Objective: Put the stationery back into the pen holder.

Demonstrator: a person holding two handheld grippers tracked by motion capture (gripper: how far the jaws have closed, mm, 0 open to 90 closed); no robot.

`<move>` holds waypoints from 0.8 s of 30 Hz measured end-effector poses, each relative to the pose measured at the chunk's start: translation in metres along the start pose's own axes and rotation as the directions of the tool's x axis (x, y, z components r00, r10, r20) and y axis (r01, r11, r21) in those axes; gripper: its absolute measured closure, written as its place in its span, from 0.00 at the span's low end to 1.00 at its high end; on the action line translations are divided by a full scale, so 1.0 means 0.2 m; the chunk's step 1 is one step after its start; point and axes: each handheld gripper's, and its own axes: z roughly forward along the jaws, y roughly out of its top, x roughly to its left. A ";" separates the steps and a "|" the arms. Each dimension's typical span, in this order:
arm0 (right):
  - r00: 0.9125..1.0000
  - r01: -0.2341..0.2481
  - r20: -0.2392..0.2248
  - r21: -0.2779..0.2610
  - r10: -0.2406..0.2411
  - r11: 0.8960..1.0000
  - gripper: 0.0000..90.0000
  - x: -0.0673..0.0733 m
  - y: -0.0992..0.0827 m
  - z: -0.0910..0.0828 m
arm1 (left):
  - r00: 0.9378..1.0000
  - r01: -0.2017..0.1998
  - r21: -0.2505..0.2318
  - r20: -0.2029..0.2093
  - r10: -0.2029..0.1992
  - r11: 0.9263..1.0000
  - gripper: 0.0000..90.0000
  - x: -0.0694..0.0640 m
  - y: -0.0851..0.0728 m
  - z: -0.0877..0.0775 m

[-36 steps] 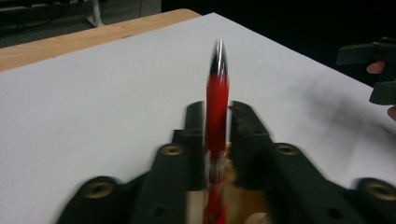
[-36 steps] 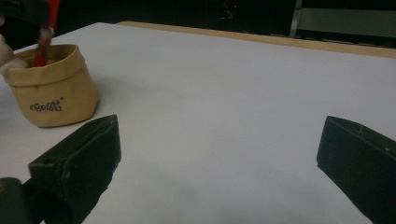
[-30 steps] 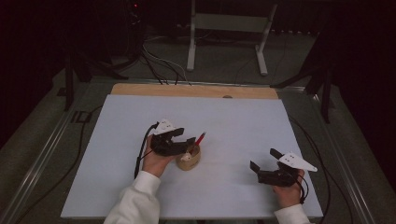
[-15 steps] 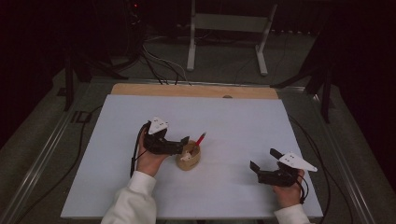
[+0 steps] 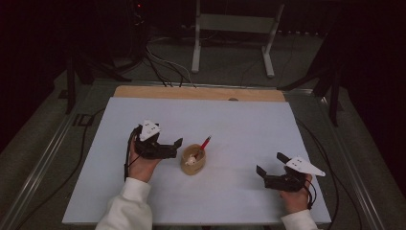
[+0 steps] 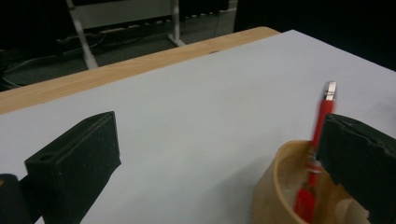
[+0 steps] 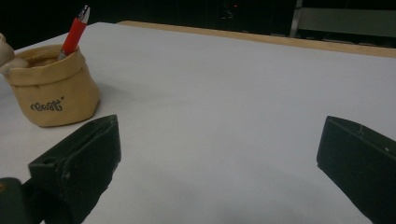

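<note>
While the left gripper (image 5: 174,147) hangs just beside the small tan fabric pouch (image 5: 193,160), its jaws have just been opening and now stand wide with nothing between them, the pouch sitting immediately to its right, a little nearer the table's (image 5: 239,124) near edge than its far wooden one. A red pen with a silver tip (image 5: 205,143) stands in the pouch, its long axis leaning up and away toward the far right corner. The right gripper (image 5: 269,167), jaws also spread and empty, rests well apart near the near right corner, so the left hand (image 5: 140,165) is plainly the closer one.
</note>
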 end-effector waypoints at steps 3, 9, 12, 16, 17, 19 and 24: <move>1.000 0.000 0.000 0.001 0.000 1.000 0.00 0.00 0.00 0.00 | 1.000 0.006 -0.006 -0.019 -0.006 1.000 0.00 0.04 -0.01 -0.05; 1.000 0.000 0.000 0.002 0.000 1.000 0.00 0.00 0.00 0.00 | 0.999 0.024 -0.020 -0.043 -0.024 1.000 0.00 0.10 -0.04 -0.12; 1.000 0.000 -0.001 0.002 0.000 1.000 0.00 0.00 0.00 0.00 | 0.998 0.028 -0.026 -0.049 -0.030 0.999 0.00 0.13 -0.05 -0.14; 1.000 0.000 -0.001 0.001 0.000 1.000 0.00 0.00 0.00 0.00 | 0.998 0.028 -0.036 -0.046 -0.030 0.999 0.00 0.14 -0.06 -0.16; 1.000 0.001 -0.002 0.001 -0.001 1.000 0.00 0.00 0.00 0.00 | 0.999 0.031 -0.039 -0.044 -0.033 0.999 0.00 0.15 -0.07 -0.18; 1.000 0.001 -0.002 0.001 -0.001 1.000 0.00 0.00 0.00 0.00 | 0.999 0.032 -0.038 -0.039 -0.033 0.999 0.00 0.16 -0.08 -0.19; 1.000 0.002 -0.003 0.002 -0.002 1.000 0.00 0.00 0.00 0.00 | 0.998 0.034 -0.027 -0.053 -0.036 0.999 0.00 0.18 -0.11 -0.21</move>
